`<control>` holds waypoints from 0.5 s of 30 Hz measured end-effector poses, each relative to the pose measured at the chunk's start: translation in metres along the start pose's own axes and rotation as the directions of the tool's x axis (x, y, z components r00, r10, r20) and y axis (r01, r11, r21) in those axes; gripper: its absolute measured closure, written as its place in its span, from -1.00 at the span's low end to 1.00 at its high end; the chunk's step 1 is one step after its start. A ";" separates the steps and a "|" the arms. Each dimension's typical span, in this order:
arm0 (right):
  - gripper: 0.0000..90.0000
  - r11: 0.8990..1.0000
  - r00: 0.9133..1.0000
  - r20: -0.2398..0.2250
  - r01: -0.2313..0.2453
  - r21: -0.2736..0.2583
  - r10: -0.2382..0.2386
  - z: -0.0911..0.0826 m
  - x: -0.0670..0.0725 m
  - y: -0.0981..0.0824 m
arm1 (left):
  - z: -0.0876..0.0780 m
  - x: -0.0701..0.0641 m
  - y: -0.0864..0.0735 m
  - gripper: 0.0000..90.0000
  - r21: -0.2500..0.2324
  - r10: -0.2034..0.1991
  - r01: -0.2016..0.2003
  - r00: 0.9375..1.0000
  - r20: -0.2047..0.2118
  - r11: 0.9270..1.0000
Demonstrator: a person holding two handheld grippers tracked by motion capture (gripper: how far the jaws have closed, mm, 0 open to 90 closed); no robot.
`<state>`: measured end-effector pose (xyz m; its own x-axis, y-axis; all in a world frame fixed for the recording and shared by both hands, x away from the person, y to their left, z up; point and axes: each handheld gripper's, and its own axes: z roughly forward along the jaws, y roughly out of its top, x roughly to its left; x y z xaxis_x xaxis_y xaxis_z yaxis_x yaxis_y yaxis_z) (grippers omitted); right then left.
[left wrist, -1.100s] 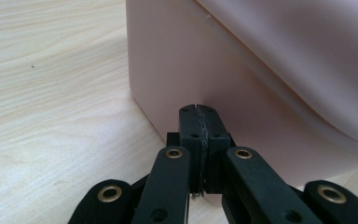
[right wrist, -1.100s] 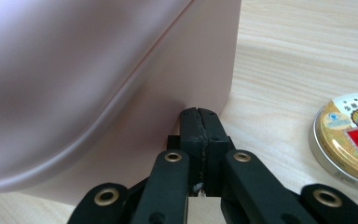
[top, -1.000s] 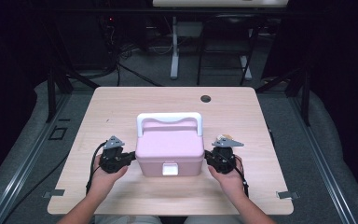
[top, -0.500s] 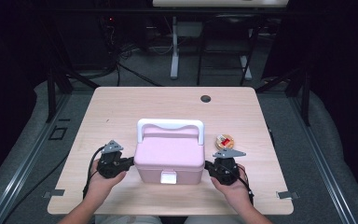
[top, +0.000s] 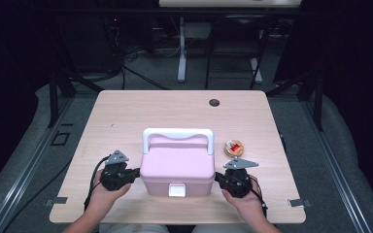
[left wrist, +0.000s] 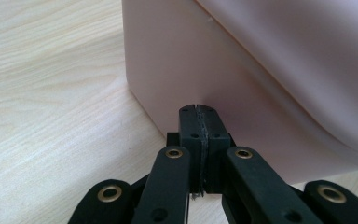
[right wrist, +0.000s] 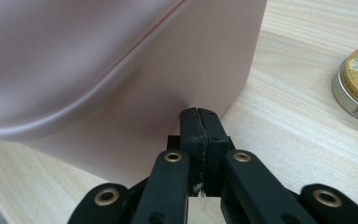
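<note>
The pink lidded box (top: 177, 167) sits near the front edge of the light wooden bench (top: 126, 111), between the two grippers. It is a rounded plastic case with a white carrying handle (top: 177, 133) standing up along its back edge and a white latch (top: 177, 190) at the middle of its front wall; the lid is down.

The left gripper (top: 135, 172) lies low at the box's left side, held from below by the left hand (top: 103, 194), its jaws clenched together with nothing between them and the tips up against the pink wall, as the left gripper view (left wrist: 199, 109) shows. The right gripper (top: 217, 178) mirrors it at the box's right side in the right hand (top: 243, 201), jaws likewise pressed shut on nothing, tips at the wall (right wrist: 199, 112). Just beyond it lies a small round tin (top: 234, 147) with a gold and red lid, near the box's right rear corner.
</note>
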<state>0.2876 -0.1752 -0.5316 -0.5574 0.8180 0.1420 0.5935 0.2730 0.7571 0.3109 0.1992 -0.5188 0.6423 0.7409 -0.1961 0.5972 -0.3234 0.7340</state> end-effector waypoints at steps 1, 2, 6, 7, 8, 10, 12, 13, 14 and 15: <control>0.99 1.000 1.000 0.000 0.004 0.002 -0.004 -0.001 0.000 0.000 | 0.000 0.001 0.000 1.00 0.003 -0.001 0.001 1.000 0.005 1.000; 0.97 1.000 1.000 0.000 0.007 0.005 -0.007 -0.001 0.000 0.000 | 0.000 0.002 0.000 1.00 0.006 -0.005 0.005 1.000 0.013 1.000; 0.77 1.000 1.000 0.005 0.023 0.016 -0.023 -0.002 -0.003 0.002 | -0.002 0.008 0.001 0.75 0.019 -0.021 0.020 0.999 0.029 1.000; 0.67 0.999 1.000 0.001 0.025 0.022 -0.025 -0.002 -0.006 0.003 | -0.003 0.009 0.002 0.71 0.027 -0.013 0.012 0.999 0.038 1.000; 0.67 0.999 1.000 0.001 0.025 0.022 -0.025 -0.002 -0.006 0.003 | -0.004 0.010 0.002 0.71 0.031 -0.009 0.008 0.999 0.041 0.999; 0.57 0.999 1.000 -0.002 0.028 0.028 -0.028 -0.003 -0.008 0.003 | -0.006 0.011 0.003 0.62 0.034 0.000 -0.002 0.999 0.041 0.999; 0.50 0.999 0.999 -0.002 0.037 0.037 -0.037 -0.004 -0.009 0.004 | -0.008 0.011 0.004 0.52 0.037 0.011 -0.012 0.999 0.039 0.999; 0.45 0.998 0.999 -0.004 0.046 0.047 -0.046 -0.005 -0.010 0.006 | -0.011 0.012 0.006 0.45 0.038 0.016 -0.017 0.999 0.043 0.999; 0.43 0.997 0.999 -0.007 0.053 0.049 -0.053 -0.006 -0.010 0.006 | -0.011 0.012 0.006 0.42 0.038 0.016 -0.017 0.999 0.043 0.999; 0.43 0.997 0.999 -0.007 0.053 0.049 -0.053 -0.006 -0.010 0.006 | -0.013 0.013 0.007 0.42 0.037 0.022 -0.024 0.999 0.042 0.999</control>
<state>0.2935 -0.1846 -0.5244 -0.5916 0.7992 0.1062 0.5908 0.3401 0.7316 0.3170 0.2141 -0.5082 0.6749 0.7083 -0.2070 0.5991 -0.3622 0.7140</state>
